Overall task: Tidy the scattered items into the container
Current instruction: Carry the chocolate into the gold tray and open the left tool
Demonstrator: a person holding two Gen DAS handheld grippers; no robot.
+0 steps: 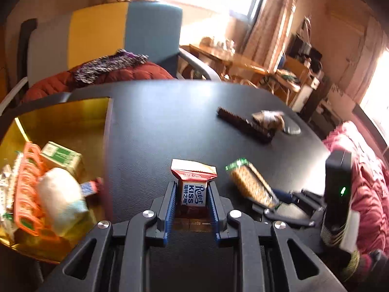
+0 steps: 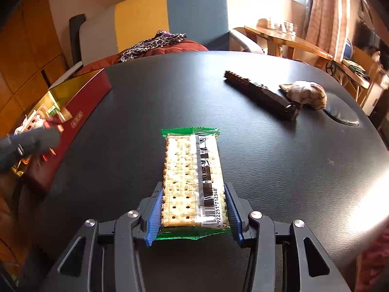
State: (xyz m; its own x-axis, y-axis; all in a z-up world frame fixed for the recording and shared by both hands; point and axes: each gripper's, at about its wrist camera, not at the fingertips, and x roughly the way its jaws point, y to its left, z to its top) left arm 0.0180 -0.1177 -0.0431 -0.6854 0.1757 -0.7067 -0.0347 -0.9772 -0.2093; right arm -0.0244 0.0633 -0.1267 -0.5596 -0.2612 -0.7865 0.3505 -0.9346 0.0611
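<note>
My left gripper (image 1: 192, 187) is shut on a small red, white and gold chocolate packet (image 1: 193, 175), just right of the container. The container (image 1: 73, 121) is a red box with a gold lining. It holds an orange plastic piece (image 1: 26, 187), a green and white carton (image 1: 60, 158) and a white pouch (image 1: 60, 192). My right gripper (image 2: 193, 189) is shut on the near end of a green-edged cracker pack (image 2: 189, 160) that lies on the black table (image 2: 267, 170). The same pack (image 1: 252, 185) shows in the left wrist view, right of the chocolate. The container (image 2: 73, 112) stands at the table's left edge.
A long black comb-like piece (image 2: 260, 95), a crumpled brownish wrapper (image 2: 304, 93) and a dark oval pad (image 2: 342, 114) lie at the table's far right. A chair holding a red jacket (image 2: 170, 48) stands behind the table. A pink quilted sleeve (image 1: 359, 170) is at the right.
</note>
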